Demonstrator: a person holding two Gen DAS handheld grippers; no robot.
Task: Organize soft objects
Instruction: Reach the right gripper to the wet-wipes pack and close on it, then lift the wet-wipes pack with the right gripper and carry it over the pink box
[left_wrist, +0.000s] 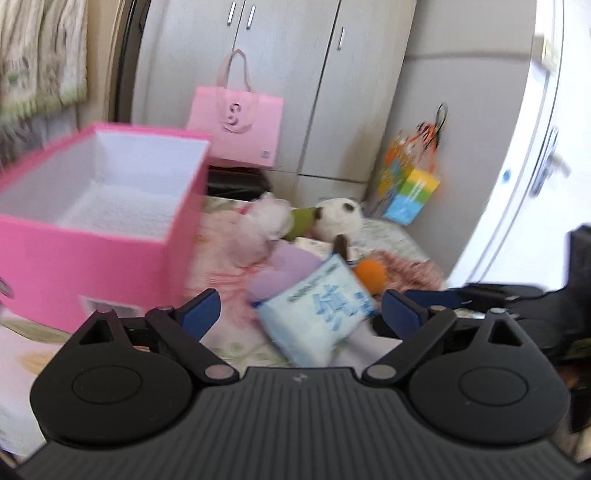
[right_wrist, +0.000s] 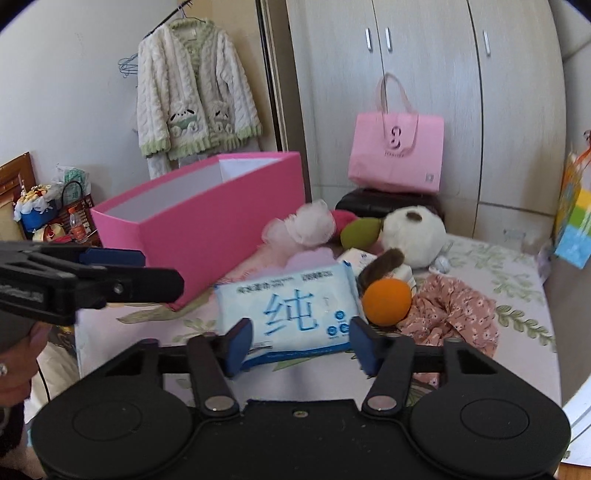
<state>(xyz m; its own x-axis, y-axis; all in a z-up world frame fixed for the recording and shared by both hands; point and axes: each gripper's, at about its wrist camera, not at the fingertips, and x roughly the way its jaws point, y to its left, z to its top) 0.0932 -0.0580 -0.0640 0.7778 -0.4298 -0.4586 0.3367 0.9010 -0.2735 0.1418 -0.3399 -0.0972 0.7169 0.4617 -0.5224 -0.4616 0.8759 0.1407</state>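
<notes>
Two grippers over the bed (right_wrist: 480, 266), both with fingers spread wide, holding nothing. Far left: pink box (right_wrist: 207, 225), lid off, white inside, nothing seen in it; a white label low on its near wall in the left wrist view is too blurred to read. Left gripper (right_wrist: 110, 258) comes in level from the left, beside the box's near corner. In its own view, left gripper (left_wrist: 301, 306) points at the wipes pack (left_wrist: 317, 314), which is motion-blurred.

Wipes pack (right_wrist: 291, 314) lies flat on the bed, big blue "纯" readable, small print not. Right gripper (right_wrist: 301, 341) sits low just before it, its fingers (right_wrist: 238, 343) either side of the pack's near edge; contact can't be judged.

Right of the pack: orange ball (right_wrist: 386, 301) touching it, then pink floral cloth (right_wrist: 450, 314). Further back: pink fluffy toy (right_wrist: 306, 225), white plush (right_wrist: 413, 229). Pink bag (right_wrist: 397, 155) against the wardrobe, logo "8"-like.

Free sheet only near-left and far-right of the pile.
</notes>
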